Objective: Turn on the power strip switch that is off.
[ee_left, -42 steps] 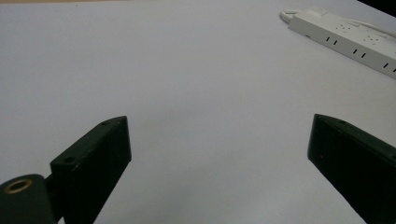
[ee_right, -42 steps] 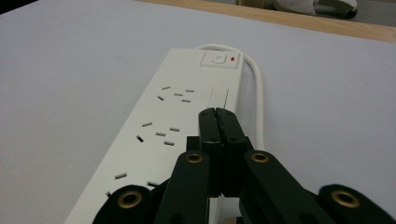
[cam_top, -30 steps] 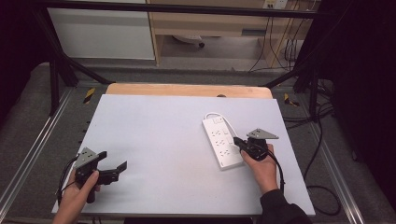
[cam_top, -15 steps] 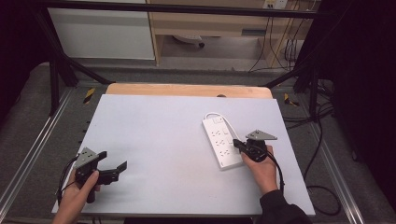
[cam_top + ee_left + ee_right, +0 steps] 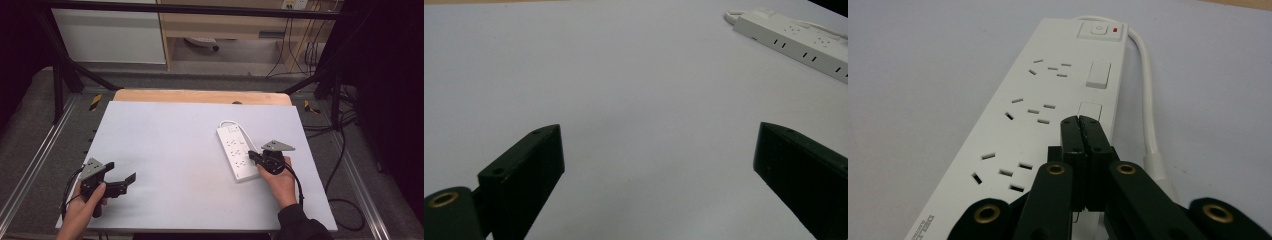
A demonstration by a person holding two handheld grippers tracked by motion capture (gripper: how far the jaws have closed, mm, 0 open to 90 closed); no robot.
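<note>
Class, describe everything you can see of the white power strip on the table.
The power strip is a long white plastic bar lying flat on the pale table, right of centre. It shows three socket groups, small rocker switches beside them, and a main switch with a red light at its far end, where a white cord loops out. The shut right tool hovers over its near half; contact is unclear.

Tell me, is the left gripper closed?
No, the left gripper is open: in its own view its two black jaws stand far apart with bare table between them.
</note>
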